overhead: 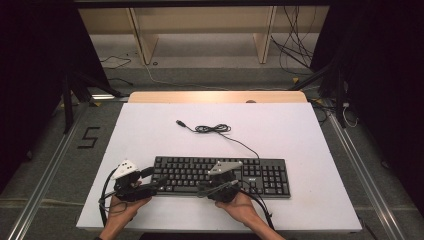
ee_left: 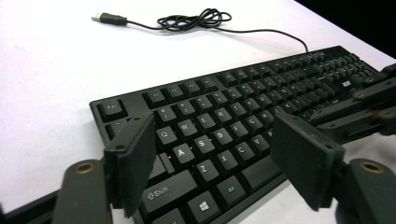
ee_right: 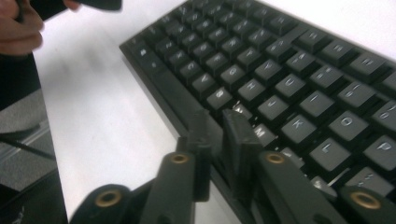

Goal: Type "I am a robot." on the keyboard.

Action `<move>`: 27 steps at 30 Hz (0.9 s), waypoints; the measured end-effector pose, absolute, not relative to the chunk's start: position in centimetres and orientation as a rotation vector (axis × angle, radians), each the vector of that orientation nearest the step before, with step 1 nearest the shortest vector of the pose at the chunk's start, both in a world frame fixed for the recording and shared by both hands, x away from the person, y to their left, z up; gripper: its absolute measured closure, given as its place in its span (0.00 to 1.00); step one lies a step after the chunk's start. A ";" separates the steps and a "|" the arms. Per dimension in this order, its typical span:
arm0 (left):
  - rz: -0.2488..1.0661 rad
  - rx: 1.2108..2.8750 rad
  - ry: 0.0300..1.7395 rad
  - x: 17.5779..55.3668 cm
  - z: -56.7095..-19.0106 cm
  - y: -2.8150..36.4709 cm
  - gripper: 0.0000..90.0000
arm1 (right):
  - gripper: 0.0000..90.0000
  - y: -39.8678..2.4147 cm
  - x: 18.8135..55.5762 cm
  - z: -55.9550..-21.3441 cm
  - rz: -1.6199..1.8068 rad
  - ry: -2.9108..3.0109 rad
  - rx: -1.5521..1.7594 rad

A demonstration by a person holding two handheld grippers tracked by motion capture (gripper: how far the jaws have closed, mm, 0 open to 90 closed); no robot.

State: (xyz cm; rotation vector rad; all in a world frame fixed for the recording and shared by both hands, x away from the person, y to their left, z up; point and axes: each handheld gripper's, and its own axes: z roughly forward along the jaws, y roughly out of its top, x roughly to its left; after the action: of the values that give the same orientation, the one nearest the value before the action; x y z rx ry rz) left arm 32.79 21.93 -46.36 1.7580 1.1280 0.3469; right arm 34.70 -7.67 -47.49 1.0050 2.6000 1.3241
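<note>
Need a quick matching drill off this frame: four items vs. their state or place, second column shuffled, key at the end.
Column 1:
1. left gripper
2. right gripper
3. USB plug
4. keyboard

Column 2:
A. fingers nearly closed, at the keyboard's near edge
B. lies flat on the white table, in front of both hands
C. fingers spread wide over the keyboard's left end
D. loose on the table beyond the keyboard, not plugged into anything

Pairs: 1-C, 2-A, 3-D, 4-B
</note>
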 end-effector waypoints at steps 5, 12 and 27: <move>0.349 1.765 1.150 33.0 -46.4 21.9 0.47 | 0.77 -8.4 34.7 -47.0 1.365 2.569 0.998; 0.337 1.812 1.162 33.7 -46.6 21.3 0.69 | 0.59 -9.8 34.5 -46.1 1.424 2.521 1.028; 0.334 1.893 1.182 35.1 -47.3 20.4 0.99 | 0.43 -12.0 33.5 -45.0 1.488 2.438 1.026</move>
State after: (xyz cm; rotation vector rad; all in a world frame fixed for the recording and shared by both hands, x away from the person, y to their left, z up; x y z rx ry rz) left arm 35.13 20.40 -47.34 1.8935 1.1816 0.3336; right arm 33.54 -11.95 -44.97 1.0258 2.4376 1.4883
